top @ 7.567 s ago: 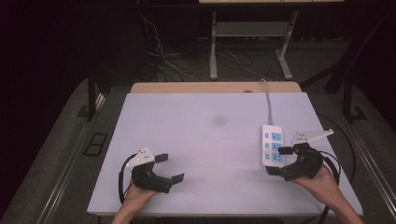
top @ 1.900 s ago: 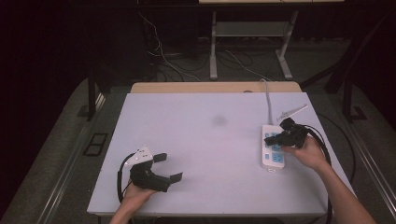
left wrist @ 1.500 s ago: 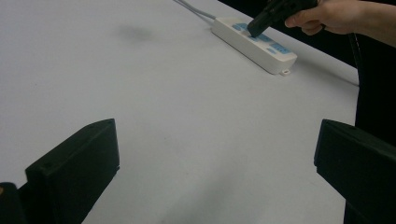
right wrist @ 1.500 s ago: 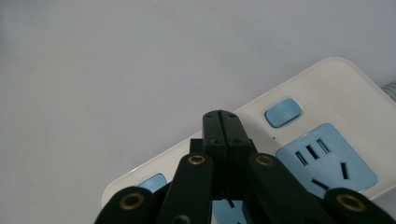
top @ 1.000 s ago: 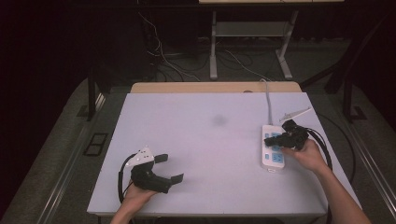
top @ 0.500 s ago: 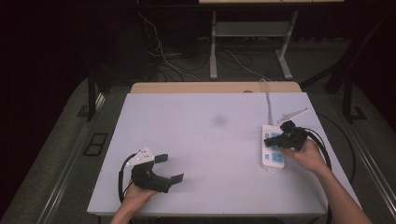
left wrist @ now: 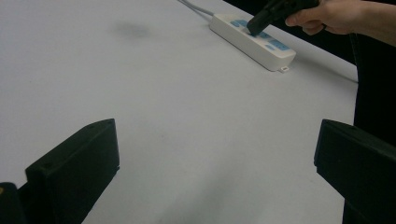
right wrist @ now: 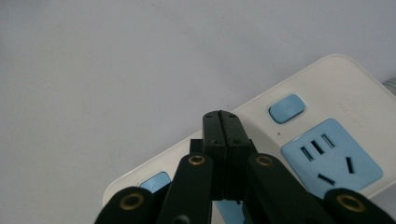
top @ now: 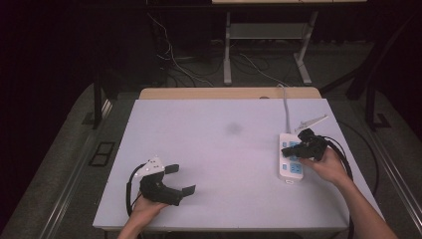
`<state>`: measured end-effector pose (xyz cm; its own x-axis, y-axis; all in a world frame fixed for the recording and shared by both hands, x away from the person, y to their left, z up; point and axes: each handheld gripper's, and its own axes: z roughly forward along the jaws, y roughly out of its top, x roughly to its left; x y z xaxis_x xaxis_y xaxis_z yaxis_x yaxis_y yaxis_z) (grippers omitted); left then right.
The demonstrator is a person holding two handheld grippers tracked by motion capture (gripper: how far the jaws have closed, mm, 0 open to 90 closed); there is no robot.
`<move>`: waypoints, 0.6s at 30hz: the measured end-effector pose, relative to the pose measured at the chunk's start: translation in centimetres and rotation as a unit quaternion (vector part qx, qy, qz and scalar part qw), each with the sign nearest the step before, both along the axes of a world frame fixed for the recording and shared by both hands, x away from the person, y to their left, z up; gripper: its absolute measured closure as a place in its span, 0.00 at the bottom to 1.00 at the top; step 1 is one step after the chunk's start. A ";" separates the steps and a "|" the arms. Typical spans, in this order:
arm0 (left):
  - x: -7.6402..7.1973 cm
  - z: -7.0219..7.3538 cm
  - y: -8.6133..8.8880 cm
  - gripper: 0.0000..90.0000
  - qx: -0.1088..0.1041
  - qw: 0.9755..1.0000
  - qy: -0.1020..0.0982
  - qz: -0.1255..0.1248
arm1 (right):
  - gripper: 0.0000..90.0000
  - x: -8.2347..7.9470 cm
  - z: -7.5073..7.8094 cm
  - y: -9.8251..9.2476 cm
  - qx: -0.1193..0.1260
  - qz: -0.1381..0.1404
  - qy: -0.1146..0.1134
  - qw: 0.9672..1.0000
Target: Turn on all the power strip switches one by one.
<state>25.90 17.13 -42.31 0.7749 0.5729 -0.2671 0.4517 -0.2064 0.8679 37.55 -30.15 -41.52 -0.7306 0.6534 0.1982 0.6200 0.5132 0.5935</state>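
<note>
1. We see the right gripper (right wrist: 221,122), jaws pressed together, tip down on the power strip (top: 291,158) at the desk's (top: 219,139) right edge.
2. Left gripper (top: 175,178) rests near-left, jaws spread, holding nothing.
3. Risk, we judge: the tip slides off a blue switch (right wrist: 286,108), shoving the strip sideways.

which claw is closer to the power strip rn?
Right. The right claw, jaws shut, sits over the power strip at the table's right edge, tips by its blue sockets. The left claw rests open at the near left, far across the table.
</note>
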 end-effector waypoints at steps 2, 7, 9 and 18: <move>0.0 0.0 0.0 0.00 0.000 1.000 0.000 0.000 | 1.00 0.0 0.1 0.0 0.002 0.000 0.002 1.000; 0.0 0.0 0.0 0.00 0.000 1.000 0.000 0.000 | 1.00 0.1 0.6 -0.1 0.006 0.002 0.002 1.000; 0.0 0.0 0.0 0.00 0.000 1.000 0.000 0.000 | 1.00 0.2 1.0 -0.1 0.005 0.002 -0.001 1.000; 0.0 0.0 0.1 0.00 0.001 1.000 0.000 0.000 | 1.00 1.1 2.2 -0.1 -0.002 0.005 -0.007 1.000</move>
<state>25.92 17.19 -42.30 0.7751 0.5730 -0.2664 0.4517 -0.2076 0.8677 38.62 -30.22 -39.35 -0.7398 0.6468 0.1854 0.6069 0.5224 0.5990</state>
